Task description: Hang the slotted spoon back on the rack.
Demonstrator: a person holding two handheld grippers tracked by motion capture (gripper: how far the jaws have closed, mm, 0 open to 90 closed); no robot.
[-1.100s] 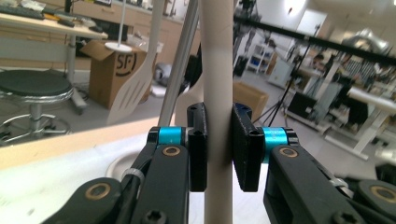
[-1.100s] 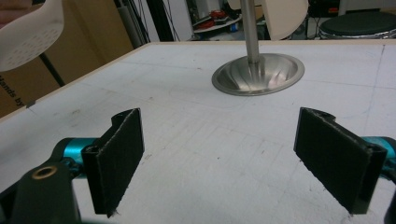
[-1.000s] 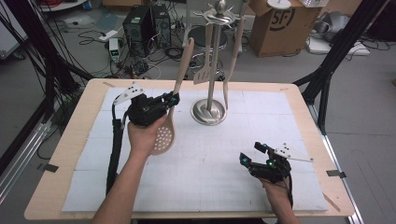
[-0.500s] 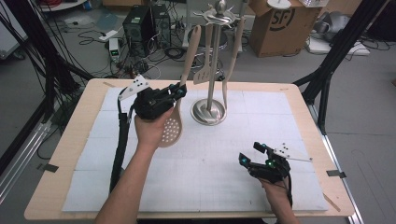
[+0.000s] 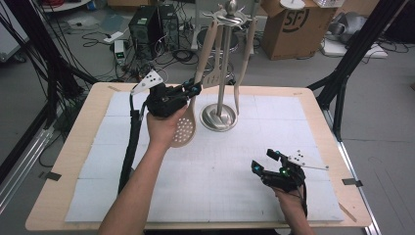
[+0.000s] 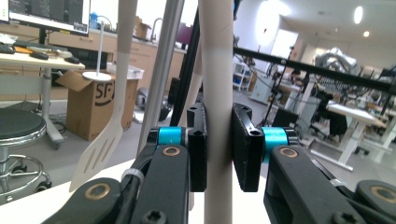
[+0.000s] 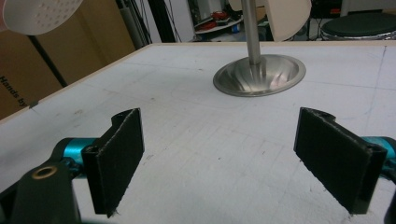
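High view: left gripper (image 5: 192, 91), clamped on the slotted spoon's (image 5: 182, 132) handle, has carried it up toward the rack (image 5: 224, 73) at one o'clock, ready for hanging. Right gripper (image 5: 261, 164) rests wide open, empty.

The cardboard box (image 5: 288, 27) on the floor beyond the table carries the black letters "SF" inside a ring, legible in the high view. In the left gripper view the same cardboard box (image 6: 100, 100) shows "SF" on its side. In the right gripper view a brown cardboard surface (image 7: 14, 88) at the left edge bears the partly cropped black word "Hands", followed by letters cut off by the frame. No other text is legible.
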